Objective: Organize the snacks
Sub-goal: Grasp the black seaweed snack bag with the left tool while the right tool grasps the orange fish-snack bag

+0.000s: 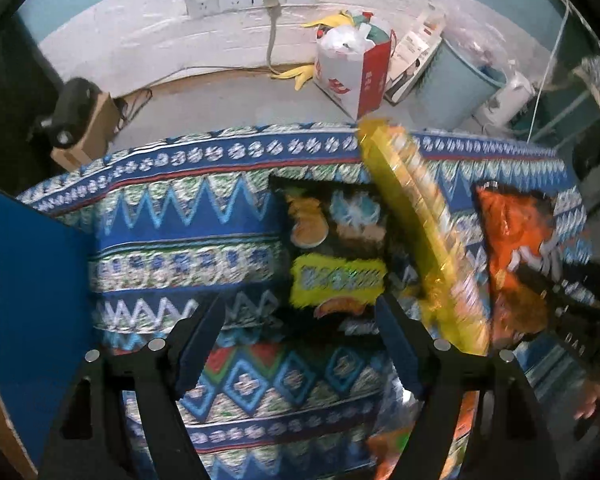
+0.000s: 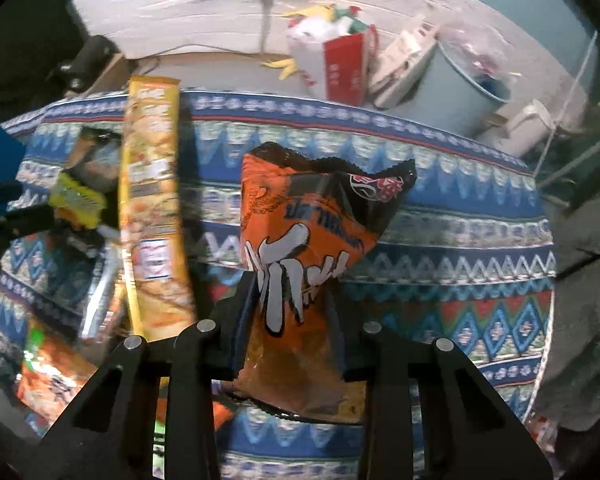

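Observation:
My right gripper (image 2: 290, 284) is shut on an orange and black snack bag (image 2: 308, 216) and holds it upright over the patterned tablecloth; the bag also shows in the left wrist view (image 1: 516, 236). My left gripper (image 1: 300, 316) is open and empty above the cloth. Ahead of it lies a black and yellow snack bag (image 1: 336, 248). A long yellow snack pack (image 1: 416, 224) stands tilted just right of the left gripper; it also shows in the right wrist view (image 2: 152, 208). Another orange pack (image 2: 52, 384) lies at the lower left.
The table carries a blue patterned cloth (image 1: 172, 240). A blue board (image 1: 24, 288) stands at the left. Beyond the far edge on the floor are a red and white bag (image 1: 352, 68), a pale blue bin (image 1: 460, 80) and a cardboard box (image 1: 88, 132).

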Available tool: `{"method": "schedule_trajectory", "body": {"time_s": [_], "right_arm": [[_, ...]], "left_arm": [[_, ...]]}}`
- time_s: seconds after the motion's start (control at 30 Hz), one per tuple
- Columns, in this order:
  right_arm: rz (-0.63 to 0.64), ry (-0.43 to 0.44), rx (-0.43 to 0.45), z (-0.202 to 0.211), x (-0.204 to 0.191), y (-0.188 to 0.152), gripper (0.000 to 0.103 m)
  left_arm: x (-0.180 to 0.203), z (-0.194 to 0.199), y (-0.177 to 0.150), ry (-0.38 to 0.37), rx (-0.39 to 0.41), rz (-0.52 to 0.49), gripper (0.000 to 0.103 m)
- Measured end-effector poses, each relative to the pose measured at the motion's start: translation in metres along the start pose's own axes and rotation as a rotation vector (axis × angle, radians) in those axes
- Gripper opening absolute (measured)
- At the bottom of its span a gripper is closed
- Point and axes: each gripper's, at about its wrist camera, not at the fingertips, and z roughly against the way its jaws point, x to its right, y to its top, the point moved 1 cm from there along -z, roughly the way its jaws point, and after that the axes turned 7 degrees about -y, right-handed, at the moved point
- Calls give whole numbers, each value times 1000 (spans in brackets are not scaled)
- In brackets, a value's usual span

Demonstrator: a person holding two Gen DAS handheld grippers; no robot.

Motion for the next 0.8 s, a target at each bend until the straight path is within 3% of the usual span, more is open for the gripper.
{"method": "schedule_trajectory", "body": {"time_s": [0.07, 0.2, 0.5, 0.7, 0.77, 0.8], "right_arm": [[-43, 42, -9, -1, 11, 1, 35], [-121, 144, -31, -6, 20, 1, 57], [-78, 123, -60, -16, 15, 3, 64], [-80, 102, -81, -26, 15, -2, 67], [-80, 96, -89, -30, 14, -3, 68], [-76, 91, -94, -33, 12, -3, 68]], "left_arm": [[4, -4, 5, -11, 2, 19, 81], [10, -15, 12, 2, -17, 21, 81], [14, -51, 12, 67, -91, 3, 85], [17, -52, 8, 99, -68, -54, 87], [18, -50, 5, 107, -57, -74, 79], [19, -48, 3, 128, -48, -99, 68]]}}
